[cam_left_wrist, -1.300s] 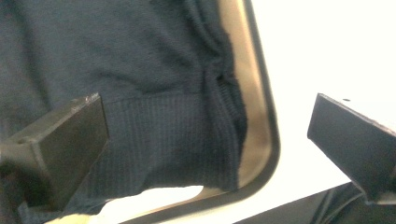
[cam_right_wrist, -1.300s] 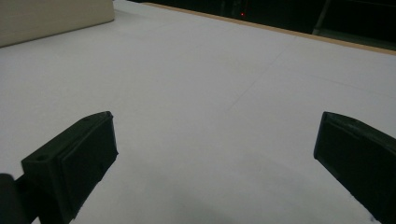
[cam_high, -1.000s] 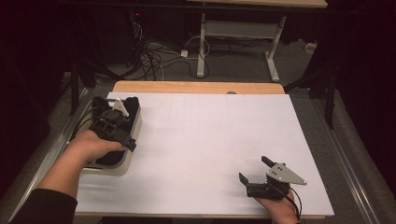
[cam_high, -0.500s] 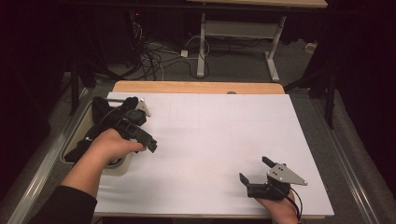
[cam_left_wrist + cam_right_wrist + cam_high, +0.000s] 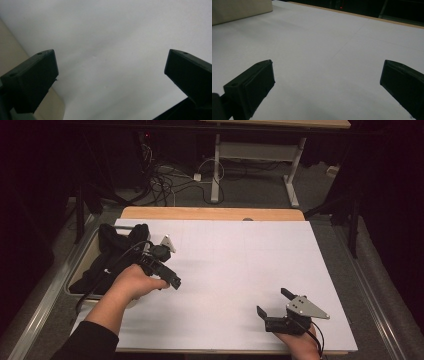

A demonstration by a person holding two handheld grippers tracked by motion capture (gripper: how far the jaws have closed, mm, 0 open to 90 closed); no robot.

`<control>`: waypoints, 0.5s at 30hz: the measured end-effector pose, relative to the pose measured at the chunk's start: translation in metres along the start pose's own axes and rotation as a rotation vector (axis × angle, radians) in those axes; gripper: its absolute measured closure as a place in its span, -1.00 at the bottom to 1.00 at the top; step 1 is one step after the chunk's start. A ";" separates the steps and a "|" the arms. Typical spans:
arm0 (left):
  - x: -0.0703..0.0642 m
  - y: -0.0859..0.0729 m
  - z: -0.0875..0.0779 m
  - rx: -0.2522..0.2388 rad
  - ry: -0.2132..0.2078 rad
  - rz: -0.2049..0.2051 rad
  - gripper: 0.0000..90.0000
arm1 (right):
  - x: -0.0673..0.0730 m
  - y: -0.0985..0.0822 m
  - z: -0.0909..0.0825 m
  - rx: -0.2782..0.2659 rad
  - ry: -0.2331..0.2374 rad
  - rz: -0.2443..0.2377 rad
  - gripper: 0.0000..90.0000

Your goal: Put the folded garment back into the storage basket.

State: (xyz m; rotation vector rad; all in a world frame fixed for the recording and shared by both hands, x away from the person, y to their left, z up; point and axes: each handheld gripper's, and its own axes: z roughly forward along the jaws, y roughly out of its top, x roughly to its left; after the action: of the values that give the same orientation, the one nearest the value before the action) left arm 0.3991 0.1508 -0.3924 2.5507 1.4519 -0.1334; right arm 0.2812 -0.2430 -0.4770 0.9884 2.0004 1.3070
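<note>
White worktop [image 5: 235, 270], nothing picked yet. Black cloth [image 5: 112, 252] sits in the bin [image 5: 82, 265] at the left edge. Left gripper [image 5: 170, 280] and right gripper [image 5: 270, 305] both have jaws spread, empty. Next up, probably: left reaches into the bin and pinches cloth.

A lab-like recording room: white-covered table [image 5: 225, 265], tangled floor cables [image 5: 170, 180], dark surroundings.

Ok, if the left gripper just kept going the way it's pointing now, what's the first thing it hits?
Probably the white table sheet itself. The left gripper, jaws open, tilts down toward bare sheet, with nothing between or ahead of its jaws; depth is unclear.
</note>
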 end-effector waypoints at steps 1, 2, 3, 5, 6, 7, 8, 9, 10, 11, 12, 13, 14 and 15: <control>-0.001 0.000 0.005 0.004 0.011 0.005 -1.00 | 0.000 0.000 0.000 -0.001 0.001 0.000 -1.00; -0.001 -0.001 0.009 -0.001 0.012 0.009 -1.00 | 0.000 0.000 0.000 -0.002 0.002 0.001 -1.00; -0.001 -0.001 0.009 -0.001 0.012 0.009 -1.00 | 0.000 0.000 0.000 -0.002 0.002 0.001 -1.00; -0.001 -0.004 0.020 -0.020 0.002 0.010 -1.00 | 0.000 0.000 0.000 -0.002 0.002 0.001 -1.00; -0.002 -0.004 0.023 -0.015 0.003 0.020 -1.00 | 0.000 0.000 0.000 -0.002 0.002 0.002 -1.00; -0.002 -0.006 0.028 -0.015 0.006 0.022 -1.00 | 0.001 0.000 0.000 -0.002 0.003 0.000 -1.00; -0.002 -0.007 0.031 -0.017 0.002 0.023 -1.00 | 0.001 0.000 0.000 -0.004 0.003 -0.002 -1.00; -0.003 -0.008 0.034 -0.019 -0.001 0.020 -1.00 | 0.001 0.000 0.000 -0.003 0.004 -0.002 -1.00; -0.003 -0.008 0.037 -0.020 0.003 0.023 -1.00 | 0.001 0.000 0.000 -0.003 0.004 -0.003 -1.00; -0.004 -0.009 0.040 -0.023 0.008 0.022 -1.00 | 0.002 0.000 0.001 0.000 0.006 -0.002 -1.00; -0.005 -0.009 0.041 -0.023 0.006 0.026 -1.00 | 0.002 0.000 0.001 0.001 0.005 -0.004 -1.00; -0.006 -0.009 0.044 -0.030 -0.004 0.022 -1.00 | 0.002 0.000 0.001 0.000 0.005 -0.005 -1.00; -0.007 -0.009 0.045 -0.031 -0.004 0.025 -1.00 | 0.002 0.000 0.001 -0.002 0.006 -0.004 -1.00; -0.009 -0.010 0.047 -0.033 -0.003 0.030 -1.00 | 0.002 0.000 0.001 -0.002 0.006 -0.004 -1.00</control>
State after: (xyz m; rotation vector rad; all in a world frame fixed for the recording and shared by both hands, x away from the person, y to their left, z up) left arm 0.3872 0.1375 -0.4379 2.5432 1.4025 -0.1075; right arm 0.2806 -0.2410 -0.4773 0.9805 2.0042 1.3105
